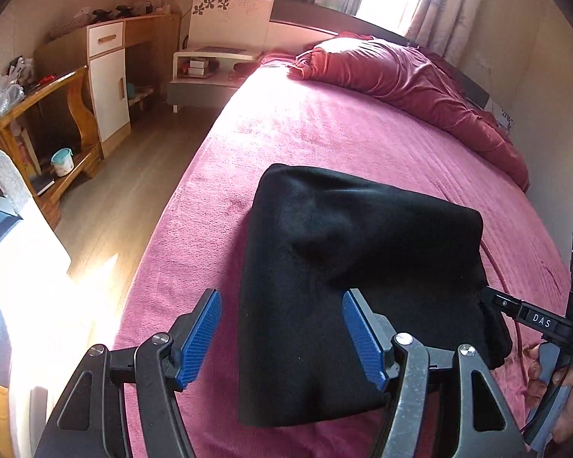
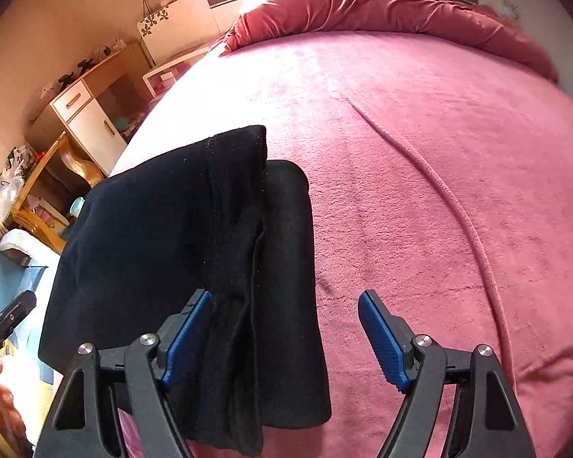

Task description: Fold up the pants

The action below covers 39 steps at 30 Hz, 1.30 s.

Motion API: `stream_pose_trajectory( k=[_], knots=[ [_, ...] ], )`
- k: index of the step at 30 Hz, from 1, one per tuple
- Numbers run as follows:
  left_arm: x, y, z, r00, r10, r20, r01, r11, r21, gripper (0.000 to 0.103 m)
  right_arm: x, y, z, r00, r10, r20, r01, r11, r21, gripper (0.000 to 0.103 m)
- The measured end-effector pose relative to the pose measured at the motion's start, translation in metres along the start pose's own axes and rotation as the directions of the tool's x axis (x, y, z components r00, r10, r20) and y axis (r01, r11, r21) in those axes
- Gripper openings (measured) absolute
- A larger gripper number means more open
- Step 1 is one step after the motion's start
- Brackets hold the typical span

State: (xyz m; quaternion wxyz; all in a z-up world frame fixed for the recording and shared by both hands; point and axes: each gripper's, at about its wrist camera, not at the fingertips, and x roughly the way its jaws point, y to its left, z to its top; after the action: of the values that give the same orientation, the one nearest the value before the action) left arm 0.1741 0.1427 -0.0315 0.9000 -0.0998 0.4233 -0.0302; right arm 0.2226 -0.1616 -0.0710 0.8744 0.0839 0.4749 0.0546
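Black pants folded on the pink bed, both tools wide

Black fleece pants (image 1: 347,278) lie folded in a thick bundle on the pink bedspread (image 1: 324,129), near the bed's left edge. My left gripper (image 1: 282,337) hangs just over the near end of the bundle with its blue pads (image 1: 200,337) spread wide, holding nothing. One pad is over bare bedspread, the other over the black cloth.

My right gripper (image 2: 286,337) is also spread wide and grips nothing. Its left pad (image 2: 187,337) sits against the upper fold of the pants (image 2: 195,229), while its right pad is over the bedspread (image 2: 420,152). From this side, a top layer lies over a lower folded layer, edges not quite matched.

A red duvet (image 1: 408,80) is heaped at the head of the bed. A wooden desk (image 1: 49,114) stands by the wall.
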Motion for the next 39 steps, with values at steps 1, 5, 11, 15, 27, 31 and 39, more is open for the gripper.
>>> stream_pose_trajectory(
  k=[1, 5, 11, 15, 27, 31, 39],
  knots=[
    [-0.004, -0.001, -0.003, 1.0, 0.006, 0.005, -0.006, 1.0, 0.006, 0.067, -0.005, 0.0, -0.003, 1.0, -0.014, 0.01, 0.014, 1.0, -0.003, 0.079],
    [-0.019, -0.003, -0.011, 0.999, 0.009, 0.032, -0.01, 1.0, 0.015, 0.067, -0.025, -0.002, -0.01, 0.997, -0.049, 0.054, 0.049, 0.999, -0.003, 0.079],
    [-0.039, -0.006, -0.024, 0.998, 0.014, 0.06, -0.015, 1.0, 0.017, 0.067, -0.048, 0.015, -0.019, 0.991, -0.08, 0.11, 0.083, 0.996, -0.023, 0.079],
    [-0.051, -0.01, -0.032, 0.997, 0.023, 0.076, -0.025, 0.999, 0.027, 0.067, -0.06, 0.031, -0.029, 0.987, -0.082, 0.138, 0.087, 0.996, -0.034, 0.08],
    [-0.088, -0.025, -0.074, 0.991, 0.034, 0.126, -0.042, 0.997, 0.059, 0.067, -0.101, 0.085, -0.098, 0.966, -0.11, 0.233, 0.132, 0.988, -0.08, 0.085],
    [-0.095, -0.029, -0.086, 0.991, 0.044, 0.128, -0.052, 0.997, 0.063, 0.067, -0.111, 0.09, -0.112, 0.96, -0.139, 0.242, 0.161, 0.984, -0.075, 0.085],
    [-0.116, -0.033, -0.091, 0.985, 0.047, 0.168, -0.057, 0.997, 0.054, 0.073, -0.144, 0.089, -0.117, 0.937, -0.179, 0.301, 0.2, 0.979, -0.042, 0.087]
  ],
)
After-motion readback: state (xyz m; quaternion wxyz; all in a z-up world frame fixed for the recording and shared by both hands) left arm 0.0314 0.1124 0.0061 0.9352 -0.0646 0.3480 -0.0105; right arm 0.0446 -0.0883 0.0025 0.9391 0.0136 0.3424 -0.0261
